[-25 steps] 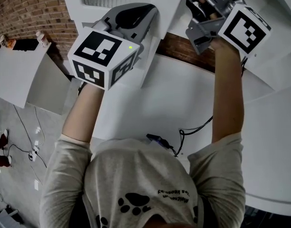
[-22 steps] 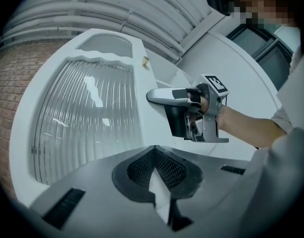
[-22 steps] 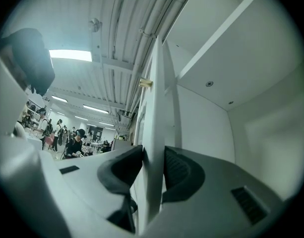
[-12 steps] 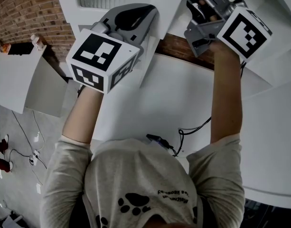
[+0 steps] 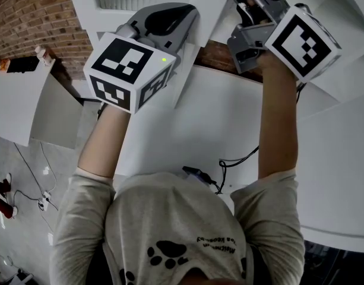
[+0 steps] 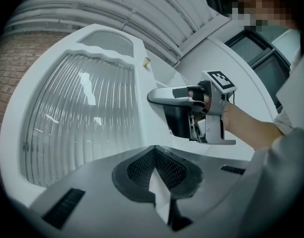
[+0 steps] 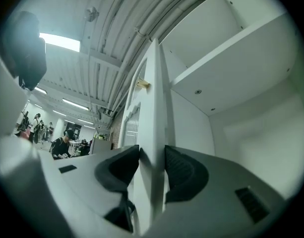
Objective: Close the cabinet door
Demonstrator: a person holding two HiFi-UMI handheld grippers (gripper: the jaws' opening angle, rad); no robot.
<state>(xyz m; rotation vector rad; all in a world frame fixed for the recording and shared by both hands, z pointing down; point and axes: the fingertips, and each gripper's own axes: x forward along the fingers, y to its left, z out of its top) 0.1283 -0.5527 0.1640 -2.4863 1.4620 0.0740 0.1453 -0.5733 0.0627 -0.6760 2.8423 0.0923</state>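
**Cabinet door** (image 7: 152,103) open, seen edge-on beside the shelf (image 7: 231,66); closing is not yet done. Right gripper (image 7: 152,165) straddles its free edge, jaws just opening, pads loosened. Left gripper (image 6: 155,170) narrowly pinches a white edge, apparently the door's bottom.

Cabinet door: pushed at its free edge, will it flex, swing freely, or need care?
The cabinet door looks thick-edged, so likely stiff, swinging as one piece. Its ribbed pane looks like glass: probably heavyish, best not slammed.
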